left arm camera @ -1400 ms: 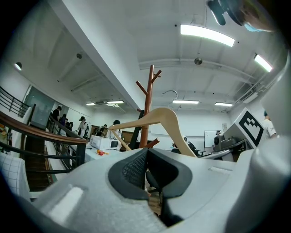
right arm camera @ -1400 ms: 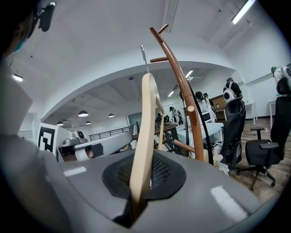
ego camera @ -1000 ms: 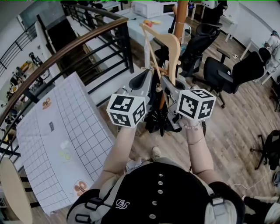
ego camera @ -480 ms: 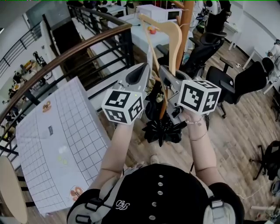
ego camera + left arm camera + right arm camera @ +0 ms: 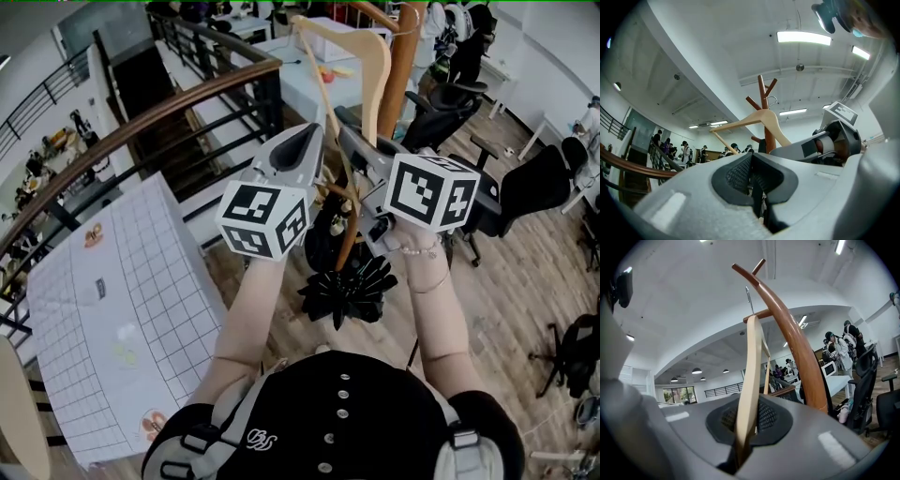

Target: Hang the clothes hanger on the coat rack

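A pale wooden clothes hanger [image 5: 372,67] with a thin cross rod and a metal hook stands upright in front of me. My right gripper [image 5: 352,142] is shut on one of its arms, and the wood runs up between the pads in the right gripper view [image 5: 751,380]. My left gripper [image 5: 312,134] sits close beside it on the left with its jaws together, and I see nothing between them [image 5: 752,174]. The brown coat rack [image 5: 405,58] rises just behind the hanger. Its pegs [image 5: 763,96] show above the hanger [image 5: 761,117], and the hanger's hook lies near them.
The rack's black spiky base [image 5: 345,286] is on the wood floor below my hands. A railing [image 5: 141,120] and a white gridded mat [image 5: 122,309] lie to the left. Black office chairs [image 5: 525,187] stand to the right, with a table [image 5: 314,80] behind.
Both grippers have risen together, carrying the hanger higher and closer to the top of the coat rack. The grip on the hanger looks the same.
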Tool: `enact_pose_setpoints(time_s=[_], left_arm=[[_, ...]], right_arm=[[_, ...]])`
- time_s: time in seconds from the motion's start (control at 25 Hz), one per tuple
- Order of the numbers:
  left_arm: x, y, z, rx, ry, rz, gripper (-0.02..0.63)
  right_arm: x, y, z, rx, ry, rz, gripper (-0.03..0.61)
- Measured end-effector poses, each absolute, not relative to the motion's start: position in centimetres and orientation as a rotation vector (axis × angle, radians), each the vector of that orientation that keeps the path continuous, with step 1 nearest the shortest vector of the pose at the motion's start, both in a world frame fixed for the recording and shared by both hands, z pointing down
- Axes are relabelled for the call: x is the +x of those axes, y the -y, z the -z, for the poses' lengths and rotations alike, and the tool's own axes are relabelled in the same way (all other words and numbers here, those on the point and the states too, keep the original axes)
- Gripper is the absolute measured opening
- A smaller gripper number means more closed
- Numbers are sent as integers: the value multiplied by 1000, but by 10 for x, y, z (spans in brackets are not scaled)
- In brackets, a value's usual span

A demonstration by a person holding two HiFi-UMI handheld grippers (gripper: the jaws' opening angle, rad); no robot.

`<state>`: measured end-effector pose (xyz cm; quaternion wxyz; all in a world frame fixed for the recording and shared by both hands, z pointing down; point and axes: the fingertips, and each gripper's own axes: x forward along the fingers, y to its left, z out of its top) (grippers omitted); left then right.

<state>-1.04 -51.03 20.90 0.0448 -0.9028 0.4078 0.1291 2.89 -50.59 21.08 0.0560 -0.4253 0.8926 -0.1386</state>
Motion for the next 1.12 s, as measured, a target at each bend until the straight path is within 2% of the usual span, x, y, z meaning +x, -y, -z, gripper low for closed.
enact_pose_setpoints(time_s=[1.12], left_arm=[[-13, 541, -235, -2801, -1313, -360, -3]], right_arm=[[19, 538, -235, -1245, -2757, 583, 0]])
